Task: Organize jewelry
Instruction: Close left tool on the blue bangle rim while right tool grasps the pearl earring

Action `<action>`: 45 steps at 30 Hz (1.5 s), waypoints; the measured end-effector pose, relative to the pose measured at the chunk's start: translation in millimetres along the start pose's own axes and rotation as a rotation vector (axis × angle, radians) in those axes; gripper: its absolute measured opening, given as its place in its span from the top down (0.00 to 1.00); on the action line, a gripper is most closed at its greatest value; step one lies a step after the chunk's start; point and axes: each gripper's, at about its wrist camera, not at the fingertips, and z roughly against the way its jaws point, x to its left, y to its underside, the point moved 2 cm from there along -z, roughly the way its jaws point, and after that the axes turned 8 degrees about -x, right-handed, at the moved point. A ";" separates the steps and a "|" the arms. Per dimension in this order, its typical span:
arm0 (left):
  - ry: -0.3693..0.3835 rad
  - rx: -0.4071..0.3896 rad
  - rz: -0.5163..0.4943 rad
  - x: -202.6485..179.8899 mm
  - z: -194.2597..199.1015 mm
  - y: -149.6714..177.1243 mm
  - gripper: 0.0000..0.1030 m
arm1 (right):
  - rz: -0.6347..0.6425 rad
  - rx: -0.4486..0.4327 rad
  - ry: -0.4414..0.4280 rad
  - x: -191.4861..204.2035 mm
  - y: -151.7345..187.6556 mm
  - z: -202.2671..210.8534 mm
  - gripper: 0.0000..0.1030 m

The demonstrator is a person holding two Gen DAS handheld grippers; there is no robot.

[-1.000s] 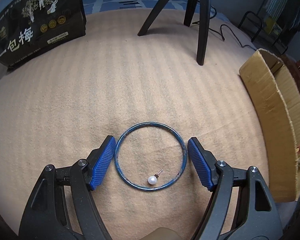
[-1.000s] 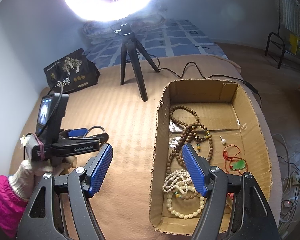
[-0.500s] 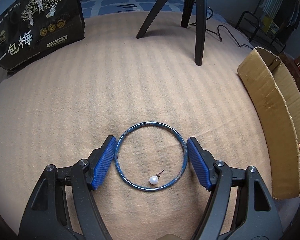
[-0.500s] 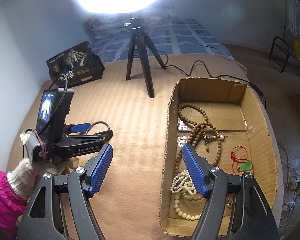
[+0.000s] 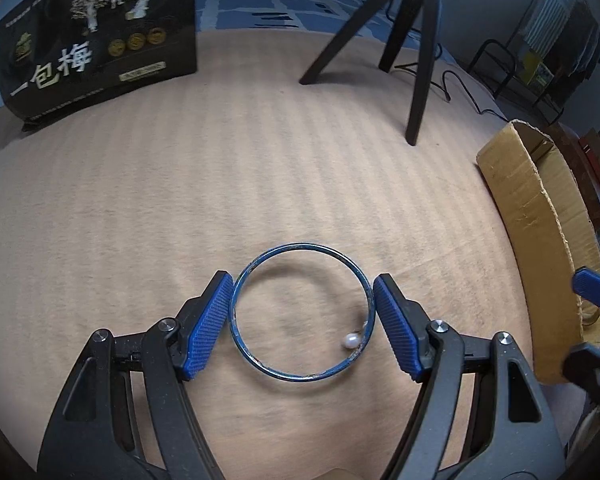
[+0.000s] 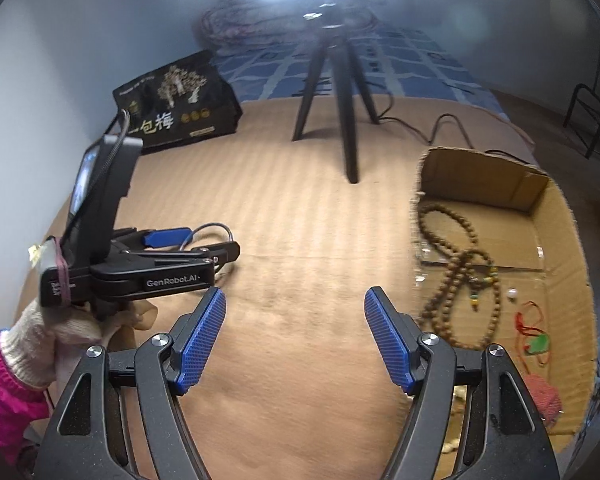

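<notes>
A blue metal bangle (image 5: 302, 312) sits between the blue pads of my left gripper (image 5: 302, 322), which are closed against its two sides. A small white pearl stud (image 5: 351, 341) rests inside the bangle against its right rim. In the right wrist view the left gripper (image 6: 196, 242) holds the bangle (image 6: 210, 232) just above the tan blanket. My right gripper (image 6: 295, 336) is open and empty over the blanket, left of the cardboard box (image 6: 558, 216). The box holds brown bead strands (image 6: 460, 264), a red cord with a green pendant (image 6: 536, 342) and a small pearl (image 6: 512, 294).
A black tripod (image 6: 340, 92) stands on the blanket behind the grippers, with a cable trailing right. A black printed bag (image 5: 96, 36) stands at the back left. The box wall (image 5: 536, 240) is to the right of my left gripper.
The left gripper has closed on the bangle and lifted it slightly; the pearl stud slid to the bangle's right rim. The right gripper has swung left, away from over the box.
</notes>
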 end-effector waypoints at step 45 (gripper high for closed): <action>-0.033 0.002 -0.016 65.1 16.2 18.8 0.28 | 0.237 0.087 -0.002 72.9 15.0 -98.7 0.86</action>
